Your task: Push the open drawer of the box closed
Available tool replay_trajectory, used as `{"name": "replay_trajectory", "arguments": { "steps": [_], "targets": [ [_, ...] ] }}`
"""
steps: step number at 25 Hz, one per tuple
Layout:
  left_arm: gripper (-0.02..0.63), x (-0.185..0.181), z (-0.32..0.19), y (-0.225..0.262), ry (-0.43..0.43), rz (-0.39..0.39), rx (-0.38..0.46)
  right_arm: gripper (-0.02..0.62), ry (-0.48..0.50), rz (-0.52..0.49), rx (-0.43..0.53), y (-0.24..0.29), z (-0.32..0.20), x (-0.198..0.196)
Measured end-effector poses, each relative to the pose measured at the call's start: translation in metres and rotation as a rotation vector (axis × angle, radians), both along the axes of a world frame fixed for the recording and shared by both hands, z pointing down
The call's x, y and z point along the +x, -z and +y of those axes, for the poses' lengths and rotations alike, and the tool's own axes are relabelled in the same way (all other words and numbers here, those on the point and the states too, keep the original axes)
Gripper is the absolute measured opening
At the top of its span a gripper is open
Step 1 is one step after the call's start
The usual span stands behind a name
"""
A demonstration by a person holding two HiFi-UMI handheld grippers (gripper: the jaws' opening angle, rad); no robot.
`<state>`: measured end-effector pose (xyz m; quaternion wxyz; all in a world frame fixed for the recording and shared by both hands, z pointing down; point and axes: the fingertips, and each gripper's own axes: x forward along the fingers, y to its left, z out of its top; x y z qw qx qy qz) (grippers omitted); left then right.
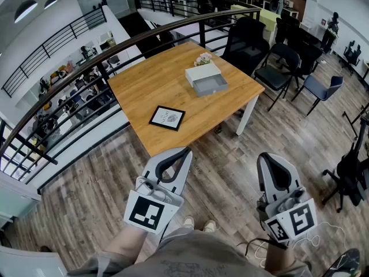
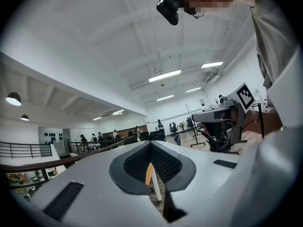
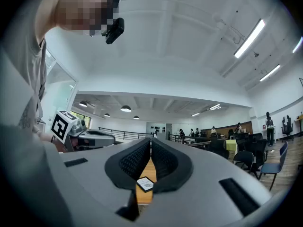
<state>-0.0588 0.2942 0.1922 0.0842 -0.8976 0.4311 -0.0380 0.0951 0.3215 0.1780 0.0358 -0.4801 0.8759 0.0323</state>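
**Both grippers clenched, empty, well short of table**

Open grey drawer (image 1: 210, 85) sticks out of the white box (image 1: 202, 73) toward the near-right edge of the square wooden table (image 1: 144, 82), on its far-right part. Small flowers (image 1: 203, 58) sit on the box. A black-framed card (image 1: 167, 118) lies near the table's near corner, apart from the box.

Left gripper (image 1: 185, 152) and right gripper (image 1: 266, 156) are low by the person's body. Bare plank floor (image 1: 225, 178) lies between them and the table. Curved black railing (image 1: 86, 68) runs left and far; black chairs (image 1: 277, 68) stand far right.

Only the head view shows the box. The right gripper view shows the card under its closed pads; the left shows a table edge and white leg. Both show a white ceiling with strip lights.
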Motion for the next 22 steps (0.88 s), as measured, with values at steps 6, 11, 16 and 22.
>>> {"name": "replay_trajectory", "arguments": {
  "steps": [6, 11, 16, 22],
  "targets": [
    [0.017, 0.013, -0.002, -0.002, 0.002, 0.002, -0.014, 0.035, 0.002, -0.019, -0.001, 0.002, -0.002, 0.016],
    [0.015, 0.031, -0.003, -0.005, -0.005, 0.009, -0.025, 0.035, 0.017, -0.021, -0.007, -0.003, -0.002, 0.028],
    [0.015, 0.046, 0.0, -0.008, -0.004, 0.011, -0.022, 0.035, 0.018, -0.016, -0.013, -0.008, 0.0, 0.044],
    [0.015, 0.052, 0.003, -0.023, 0.019, 0.0, -0.05, 0.223, -0.008, -0.053, -0.023, -0.015, -0.003, 0.065]
  ]
}}
